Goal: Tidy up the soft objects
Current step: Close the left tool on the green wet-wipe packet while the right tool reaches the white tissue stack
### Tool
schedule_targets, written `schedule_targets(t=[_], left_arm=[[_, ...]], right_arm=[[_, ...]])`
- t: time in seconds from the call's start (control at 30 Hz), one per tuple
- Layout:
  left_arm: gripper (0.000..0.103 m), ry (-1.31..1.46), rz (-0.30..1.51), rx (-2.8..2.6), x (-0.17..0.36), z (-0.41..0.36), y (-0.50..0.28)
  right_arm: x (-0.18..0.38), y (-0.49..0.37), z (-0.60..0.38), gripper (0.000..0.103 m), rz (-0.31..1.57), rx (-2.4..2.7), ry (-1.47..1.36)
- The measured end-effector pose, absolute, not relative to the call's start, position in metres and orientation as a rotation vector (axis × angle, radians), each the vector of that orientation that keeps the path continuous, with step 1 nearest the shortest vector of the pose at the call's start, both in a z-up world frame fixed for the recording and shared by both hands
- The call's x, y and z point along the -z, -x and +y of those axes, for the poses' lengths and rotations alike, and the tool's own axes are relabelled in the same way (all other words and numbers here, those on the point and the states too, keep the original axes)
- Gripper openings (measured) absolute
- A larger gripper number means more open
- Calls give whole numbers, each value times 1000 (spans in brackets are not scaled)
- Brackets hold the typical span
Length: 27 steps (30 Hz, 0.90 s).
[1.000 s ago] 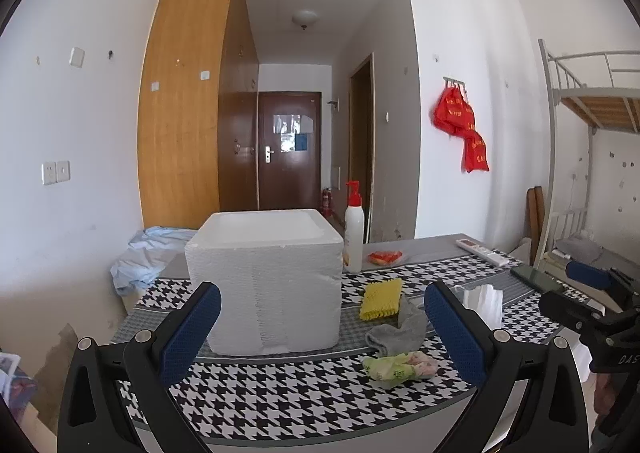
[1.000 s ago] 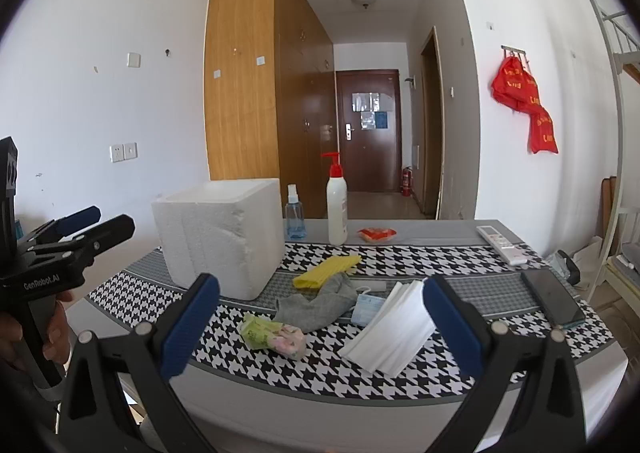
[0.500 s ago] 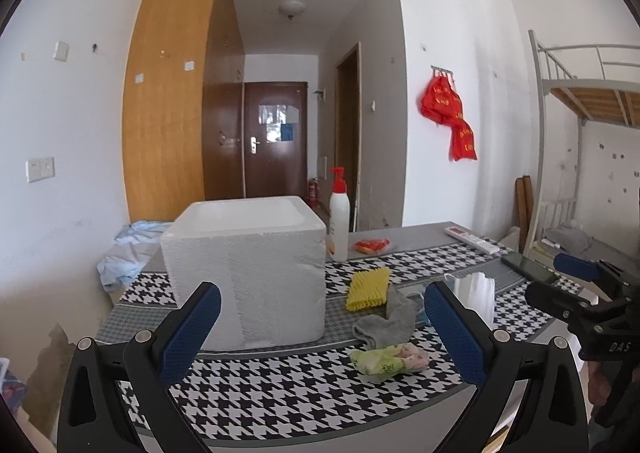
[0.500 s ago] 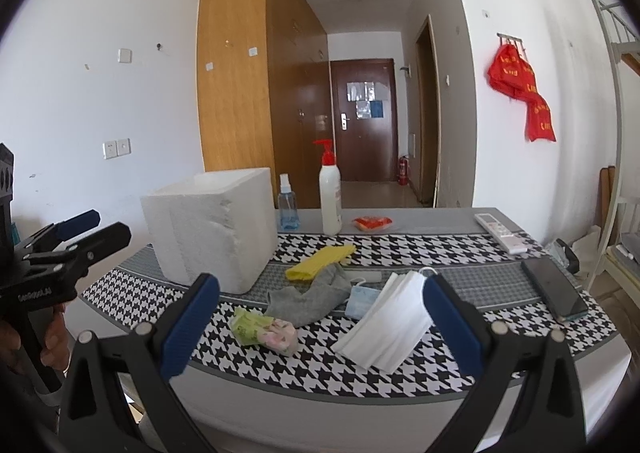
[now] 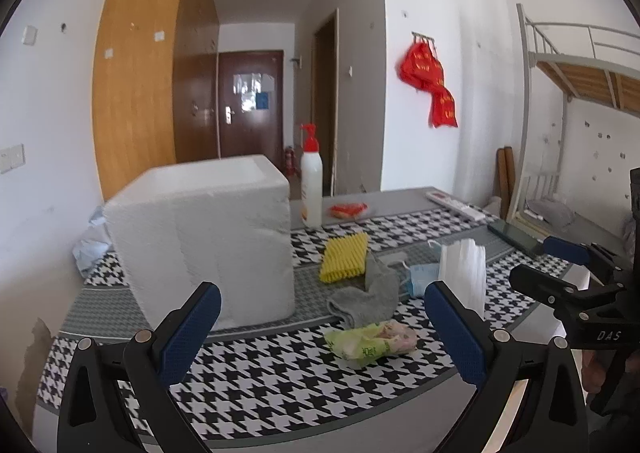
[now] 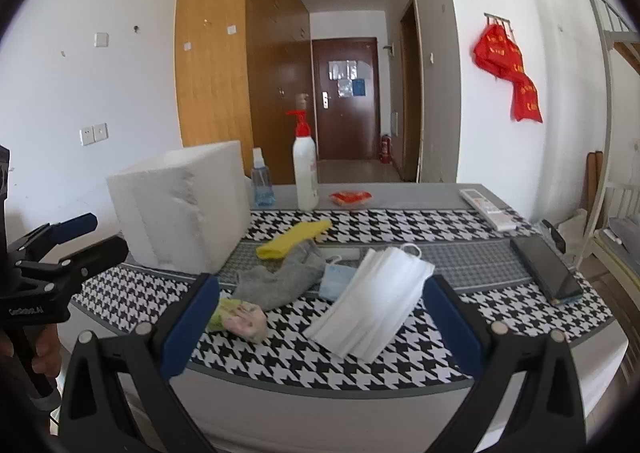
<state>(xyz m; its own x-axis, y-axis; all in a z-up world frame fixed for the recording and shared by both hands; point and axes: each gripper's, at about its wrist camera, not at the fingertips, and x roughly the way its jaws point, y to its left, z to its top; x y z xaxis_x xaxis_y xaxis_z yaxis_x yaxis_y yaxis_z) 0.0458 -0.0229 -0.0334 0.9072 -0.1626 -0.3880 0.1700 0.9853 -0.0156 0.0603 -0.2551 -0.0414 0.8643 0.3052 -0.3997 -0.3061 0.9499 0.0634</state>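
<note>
Now both of my grippers sit closer to the tabletop [image 6: 452, 265] than they did a second ago, and the soft things fill more of each view; the left view has also swung so the foam box [image 5: 208, 237] looms larger and sits just ahead of it. My left gripper [image 5: 320, 329] has its fingers spread wide with nothing between them, and my right gripper [image 6: 320, 327] is the same, open and empty. Nothing on the cloth has shifted. The green and pink pouch [image 6: 240, 319] lies at the near edge, the grey sock [image 6: 286, 279] just behind it, the yellow cloth [image 6: 294, 238] beyond that, touching the sock. The stack of white masks [image 6: 374, 303] lies right in front of my right gripper, partly over a blue mask [image 6: 338, 281]. I take this as the approach only, with no item lifted and the sorting not yet begun. The box looks like the likely place to put things, and its open top faces up. The masks are loose and could fan apart if I pinch only the top few.
</note>
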Motion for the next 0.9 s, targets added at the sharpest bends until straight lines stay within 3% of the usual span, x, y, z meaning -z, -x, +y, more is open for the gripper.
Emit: schedule_targets(t=[0.9], left_arm=[[101,-80,647,292,86,-50,-100]], right_arm=[[83,-104,-269,103,572,-269,-24]])
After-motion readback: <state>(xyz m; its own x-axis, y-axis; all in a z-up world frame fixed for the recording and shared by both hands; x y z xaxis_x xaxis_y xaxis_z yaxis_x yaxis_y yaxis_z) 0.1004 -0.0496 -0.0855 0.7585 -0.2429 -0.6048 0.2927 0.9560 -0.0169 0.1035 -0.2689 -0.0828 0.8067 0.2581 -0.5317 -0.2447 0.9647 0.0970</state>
